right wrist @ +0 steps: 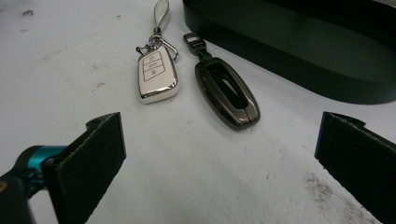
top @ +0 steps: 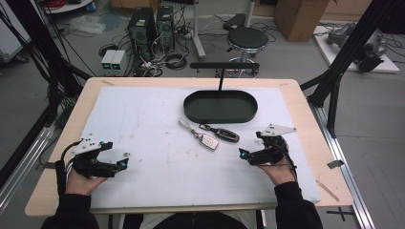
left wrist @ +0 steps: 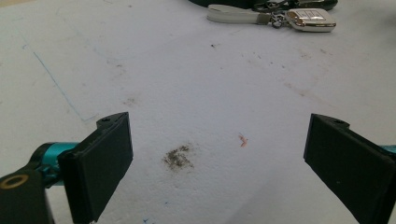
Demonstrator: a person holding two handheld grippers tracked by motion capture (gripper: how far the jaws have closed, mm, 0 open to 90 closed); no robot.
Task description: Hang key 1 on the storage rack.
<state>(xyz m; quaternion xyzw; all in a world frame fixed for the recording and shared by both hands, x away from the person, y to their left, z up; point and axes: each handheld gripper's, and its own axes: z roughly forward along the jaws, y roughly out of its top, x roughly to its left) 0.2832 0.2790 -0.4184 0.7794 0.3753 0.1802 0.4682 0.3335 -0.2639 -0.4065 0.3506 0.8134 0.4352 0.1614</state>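
Observation:
Two car key fobs lie side by side on the white mat, just in front of a black oval tray (top: 196, 112) (right wrist: 299, 70). The white fob (top: 208, 141) (right wrist: 157, 77) (left wrist: 310, 19) has a pale strap (top: 185, 124) on a key ring. The dark fob (top: 226, 134) (right wrist: 227, 92) lies to its right. My left gripper (top: 125, 159) (left wrist: 215, 163) rests open near the mat's front left, nothing between its jaws. My right gripper (top: 242, 153) (right wrist: 219, 163) is open at the front right, a short way from the fobs, jaws apart and holding nothing.
The white mat (top: 157, 119) covers a wooden table (top: 305, 124). A black T-shaped stand (top: 224, 67) rises behind the tray. A stool (top: 247, 39), computer towers (top: 150, 26) and cables stand on the floor beyond the far edge. Black frame posts flank the table.

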